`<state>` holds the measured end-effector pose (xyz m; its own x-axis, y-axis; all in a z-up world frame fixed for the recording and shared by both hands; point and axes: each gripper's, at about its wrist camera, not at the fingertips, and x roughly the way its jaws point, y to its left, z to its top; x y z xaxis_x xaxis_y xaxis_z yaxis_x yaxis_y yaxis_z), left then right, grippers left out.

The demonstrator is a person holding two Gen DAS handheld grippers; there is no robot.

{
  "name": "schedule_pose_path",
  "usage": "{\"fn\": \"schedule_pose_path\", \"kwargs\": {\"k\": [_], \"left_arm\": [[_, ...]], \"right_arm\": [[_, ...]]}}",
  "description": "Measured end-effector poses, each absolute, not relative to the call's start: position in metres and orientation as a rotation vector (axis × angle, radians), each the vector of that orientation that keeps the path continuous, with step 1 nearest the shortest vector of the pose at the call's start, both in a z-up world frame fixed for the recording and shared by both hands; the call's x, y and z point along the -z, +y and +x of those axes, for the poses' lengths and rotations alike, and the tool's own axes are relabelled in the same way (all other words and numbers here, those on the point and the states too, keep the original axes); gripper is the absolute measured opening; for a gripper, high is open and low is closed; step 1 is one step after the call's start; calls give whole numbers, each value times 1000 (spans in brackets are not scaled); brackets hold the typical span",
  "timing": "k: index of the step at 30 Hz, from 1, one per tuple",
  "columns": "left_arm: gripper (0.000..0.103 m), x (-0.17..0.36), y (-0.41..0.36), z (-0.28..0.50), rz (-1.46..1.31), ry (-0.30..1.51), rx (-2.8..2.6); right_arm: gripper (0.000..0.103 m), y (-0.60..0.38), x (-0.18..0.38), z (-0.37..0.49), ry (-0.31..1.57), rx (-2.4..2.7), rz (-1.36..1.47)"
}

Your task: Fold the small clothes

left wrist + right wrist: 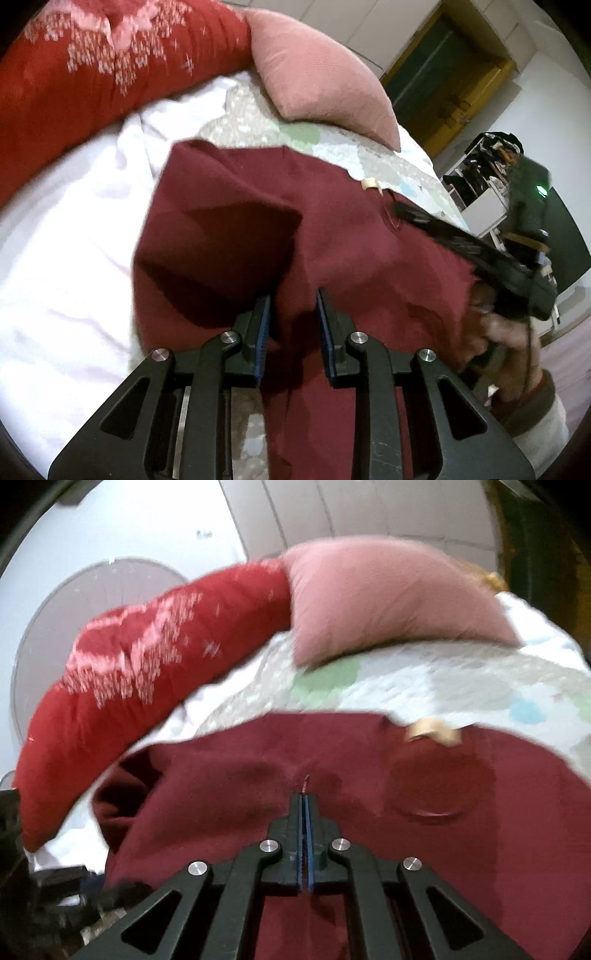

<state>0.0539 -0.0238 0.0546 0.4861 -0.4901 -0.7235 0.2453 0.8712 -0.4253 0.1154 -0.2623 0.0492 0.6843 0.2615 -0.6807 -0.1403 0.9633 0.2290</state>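
Left claw (293,306), black with ribbed blue pads, pinches a gathered fold of the maroon garment (332,229), a soft matte cloth draped over the bed (66,266). Right claw (305,801) is pressed together on the garment's edge, a red thread poking out at 12 o'clock. At 11 o'clock lies a red patterned bolster (122,686); at 1 o'clock, a pink pillow (388,598).
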Motion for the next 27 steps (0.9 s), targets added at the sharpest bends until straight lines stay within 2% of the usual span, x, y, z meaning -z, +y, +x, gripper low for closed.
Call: {"fn": "schedule_pose_path", "kwargs": {"k": [6,10,12,14,15,16,19,21,22,23,27], "left_arm": [[22,-65,-13,50,-260,926,406],[22,-61,-17,50,-253,933,392],[22,-60,-21,49,-229,936,387],[22,-59,-22,50,-217,937,385],[22,-58,-21,49,-218,937,385],[22,-58,-20,49,-223,939,388],[22,-57,-16,49,-245,950,393],[22,-59,-13,47,-251,948,397],[22,-62,-10,45,-248,941,392],[22,-66,-7,43,-242,927,379],[22,-78,8,41,-248,875,322]], "right_arm": [[0,-359,-85,74,673,33,173],[0,-384,-67,77,754,-17,270],[6,-361,-56,81,778,-101,266],[36,-326,-46,86,799,-185,243],[61,-310,-41,90,816,-208,236],[67,-296,-35,95,838,-230,235],[67,-256,-13,111,898,-241,177],[44,-239,6,120,950,-192,116],[26,-236,8,121,934,-178,93],[3,-234,4,119,917,-180,84],[4,-261,-43,108,787,-149,78]]}}
